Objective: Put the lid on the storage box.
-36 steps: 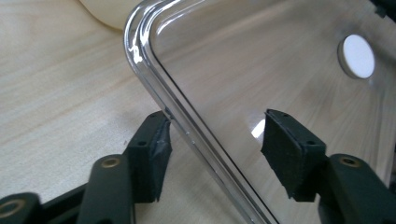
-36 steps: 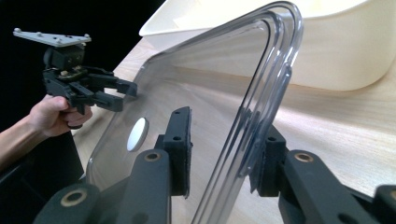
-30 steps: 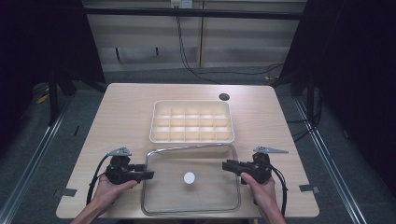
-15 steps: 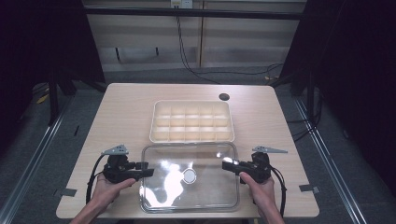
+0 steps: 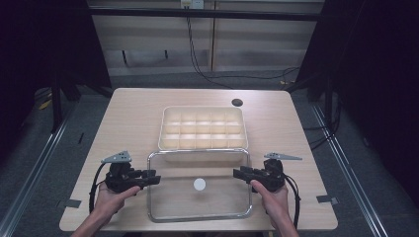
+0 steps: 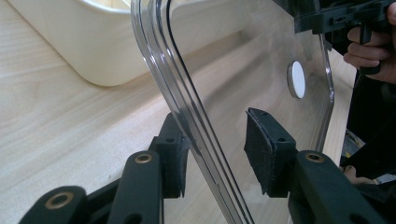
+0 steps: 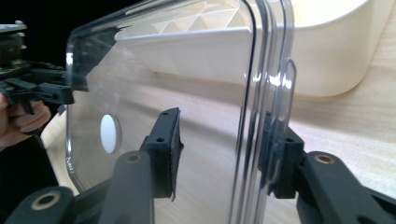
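- Clear rectangular plastic lid with rounded corners and a white round sticker at its centre (image 5: 199, 184): lies flat on the pale wooden table (image 5: 133, 113) at the 6 o'clock side of the high view, its far edge just beside the near wall of the cream plastic compartment tray (image 5: 202, 128), which sits toward 12 o'clock from it.
- Left gripper (image 5: 148, 178): held in the person's left hand (image 5: 112, 196) at 9 o'clock of the lid, body level, jaws pointing toward 3 o'clock. In the left gripper view (image 6: 215, 151) the lid's rim passes between the jaws; one pad lies against the rim, the other stands clear of it. The jaws have just been closing and are narrowly apart, not clamped.
- Right gripper (image 5: 242, 174): held in the right hand (image 5: 271, 197) at 3 o'clock of the lid, level, jaws pointing toward 9 o'clock. In the right gripper view (image 7: 224, 154) the rim stands between the jaws, the outer pad at the rim, the inner pad apart from the pane. The jaws have just been opening.
- Both forearms enter from 6 o'clock, wrists straight, the hands facing each other across the lid.
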The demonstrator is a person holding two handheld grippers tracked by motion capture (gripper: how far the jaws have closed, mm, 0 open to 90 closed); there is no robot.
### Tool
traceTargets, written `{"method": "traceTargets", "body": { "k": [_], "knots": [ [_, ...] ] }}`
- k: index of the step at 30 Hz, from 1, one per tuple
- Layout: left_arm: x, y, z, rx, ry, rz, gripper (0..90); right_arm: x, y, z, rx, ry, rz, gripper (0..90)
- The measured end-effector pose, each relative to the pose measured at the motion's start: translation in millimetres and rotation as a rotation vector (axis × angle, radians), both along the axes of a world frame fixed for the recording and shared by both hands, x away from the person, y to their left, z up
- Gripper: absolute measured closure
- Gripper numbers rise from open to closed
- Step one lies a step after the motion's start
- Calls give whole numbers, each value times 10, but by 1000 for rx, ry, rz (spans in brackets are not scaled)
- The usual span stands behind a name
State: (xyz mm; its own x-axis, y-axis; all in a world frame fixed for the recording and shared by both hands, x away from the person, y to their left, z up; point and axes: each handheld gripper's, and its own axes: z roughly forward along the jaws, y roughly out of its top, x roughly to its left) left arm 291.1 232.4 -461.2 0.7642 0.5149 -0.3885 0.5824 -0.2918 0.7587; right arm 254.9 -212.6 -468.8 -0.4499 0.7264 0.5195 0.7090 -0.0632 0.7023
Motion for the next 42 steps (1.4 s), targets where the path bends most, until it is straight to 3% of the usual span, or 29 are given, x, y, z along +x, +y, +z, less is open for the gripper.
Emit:
{"method": "traceTargets", "body": {
  "k": [8, 17, 22, 31, 42],
  "knots": [
    [9, 30, 102, -34, -21, 18, 661, 36, 16, 97, 14, -27, -16, 541],
    [19, -2, 188, -30, -60, 27, 680, 68, -10, 154, 23, -32, -19, 548],
    [36, 14, 242, -69, -60, 20, 687, 77, -28, 200, 29, -42, -18, 547],
    [113, -15, 400, -50, -97, 32, 685, 131, -39, 338, 35, -79, -24, 548],
    [243, -38, 510, -75, -120, 43, 675, 248, -54, 447, 56, -97, -44, 549]
  ]
}}
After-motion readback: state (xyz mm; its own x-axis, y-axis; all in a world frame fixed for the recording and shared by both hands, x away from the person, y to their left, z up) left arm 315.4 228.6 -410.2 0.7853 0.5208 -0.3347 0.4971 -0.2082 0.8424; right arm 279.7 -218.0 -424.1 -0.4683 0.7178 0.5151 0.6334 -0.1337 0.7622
